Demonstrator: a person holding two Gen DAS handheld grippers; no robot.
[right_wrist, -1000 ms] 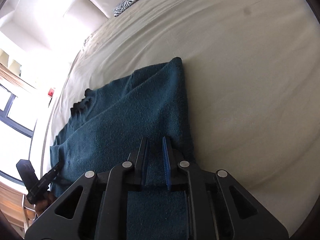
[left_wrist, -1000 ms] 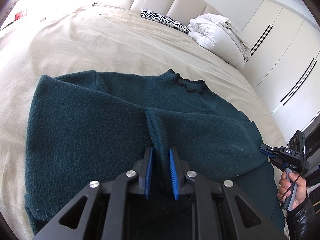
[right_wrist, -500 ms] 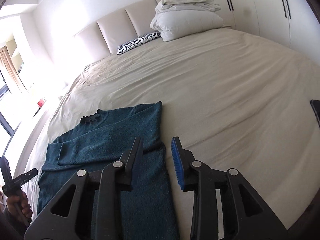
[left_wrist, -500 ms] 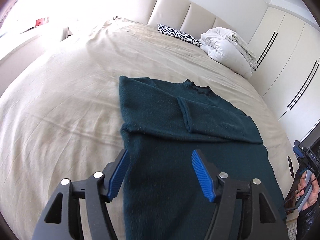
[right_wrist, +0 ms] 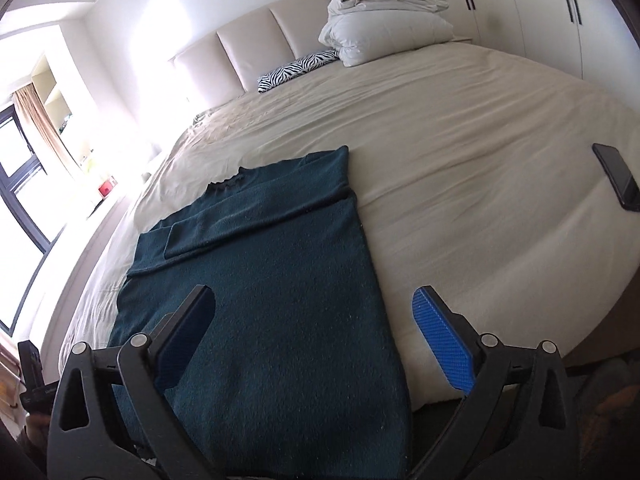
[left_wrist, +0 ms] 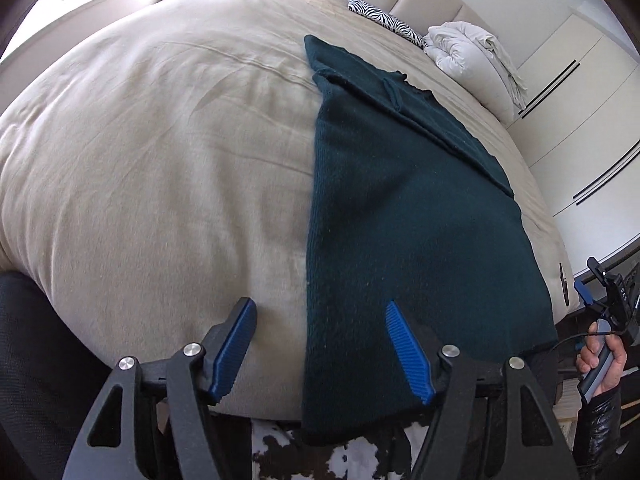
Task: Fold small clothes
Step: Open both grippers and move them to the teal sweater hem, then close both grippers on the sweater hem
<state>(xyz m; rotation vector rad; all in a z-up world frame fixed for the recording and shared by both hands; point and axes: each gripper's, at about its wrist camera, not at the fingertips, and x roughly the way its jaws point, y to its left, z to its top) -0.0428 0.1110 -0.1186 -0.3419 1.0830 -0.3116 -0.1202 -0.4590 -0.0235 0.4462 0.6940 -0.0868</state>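
Observation:
A dark teal knit sweater (left_wrist: 400, 208) lies flat on the beige bed, both sleeves folded across its chest; it also shows in the right wrist view (right_wrist: 264, 280). Its hem hangs over the bed's near edge. My left gripper (left_wrist: 320, 312) is open and empty, above the sweater's left bottom corner. My right gripper (right_wrist: 316, 304) is open and empty, above the sweater's right bottom edge. The right gripper also shows at the far right of the left wrist view (left_wrist: 604, 292), held in a hand.
The beige bed (right_wrist: 460, 184) stretches ahead. A folded white duvet (right_wrist: 384, 28) and a zebra pillow (right_wrist: 300, 68) sit at the headboard. A black phone (right_wrist: 616, 176) lies on the bed at the right. White wardrobes (left_wrist: 580, 128) stand beyond.
Both grippers let go of the sleeves, opened wide and pulled back toward the bed's near edge. The sleeves now lie folded across the sweater.

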